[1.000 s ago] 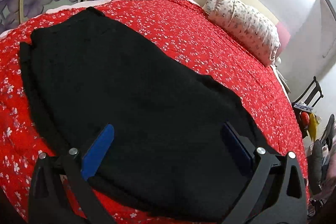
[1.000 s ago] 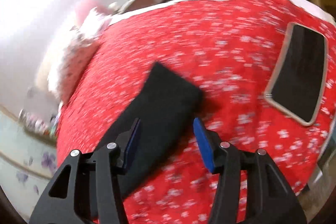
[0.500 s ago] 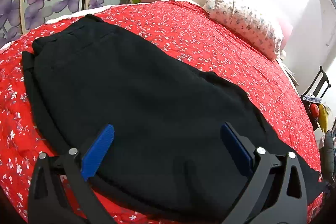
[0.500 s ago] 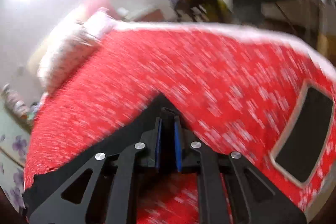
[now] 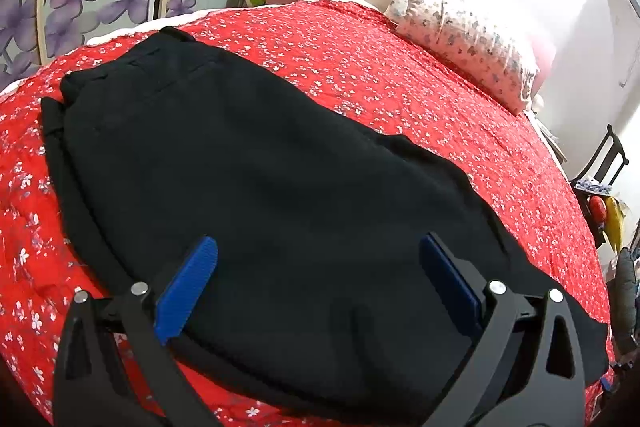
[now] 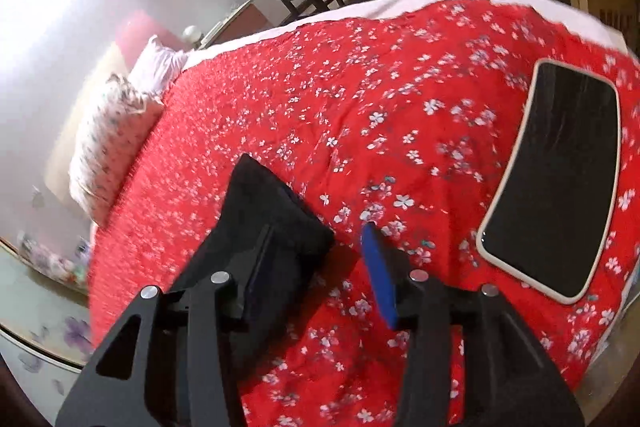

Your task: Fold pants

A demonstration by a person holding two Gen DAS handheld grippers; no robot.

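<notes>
On the bed [image 5: 400,75], red floral cover, black pants [image 5: 260,187] lie flat, doubled lengthwise, waistband at the far left, legs running toward the right edge of the left view. Left claw [image 5: 316,279] is spread wide above the pants' near part, gripping nothing; blue pads [image 5: 188,283] are clear of the cloth. Right claw [image 6: 316,267] is also apart, over the hem end of the pants [image 6: 272,211]: the left finger is above the cloth, the right blue pad [image 6: 380,275] above bare cover just beside the hem corner. Contact with the cloth: can't tell. A phone [image 6: 556,183] lies face up on the cover, right of the claw, apart from the pants. Floral pillow [image 5: 464,39] sits at the head of the bed.
</notes>
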